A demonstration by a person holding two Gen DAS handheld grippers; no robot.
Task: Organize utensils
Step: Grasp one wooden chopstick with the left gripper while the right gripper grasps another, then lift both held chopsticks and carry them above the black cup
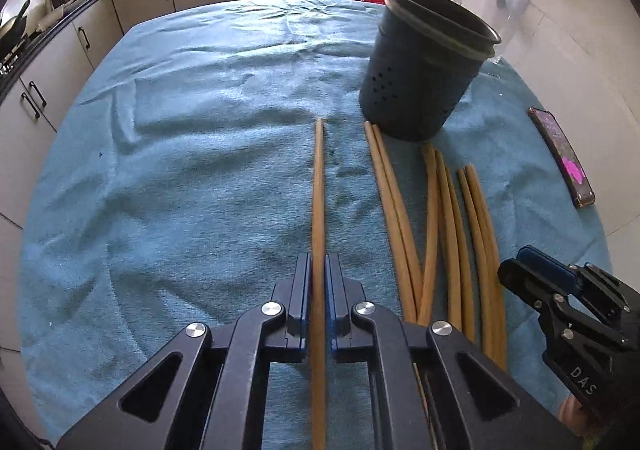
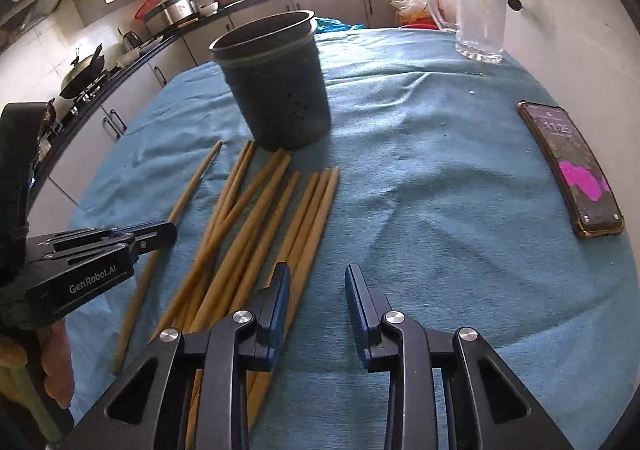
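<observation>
Kitchen table's blue towel (image 1: 180,169) bears a chopstick (image 1: 319,185) apparently clenched by left tool (image 1: 318,270); right tool (image 2: 318,282) gapes.

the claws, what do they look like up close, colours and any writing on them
Both are black angular linkage frames with cut-out windows and round silver pivot bolts. The left claw and right claw have flat fingers faced with blue pads. White lettering reads GenRobot.AI on the left one's side; DAS shows on the right one's.

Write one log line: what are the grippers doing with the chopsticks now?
left hand-held gripper: shut on single chopstick | right hand-held gripper: open | holder: upright
</observation>
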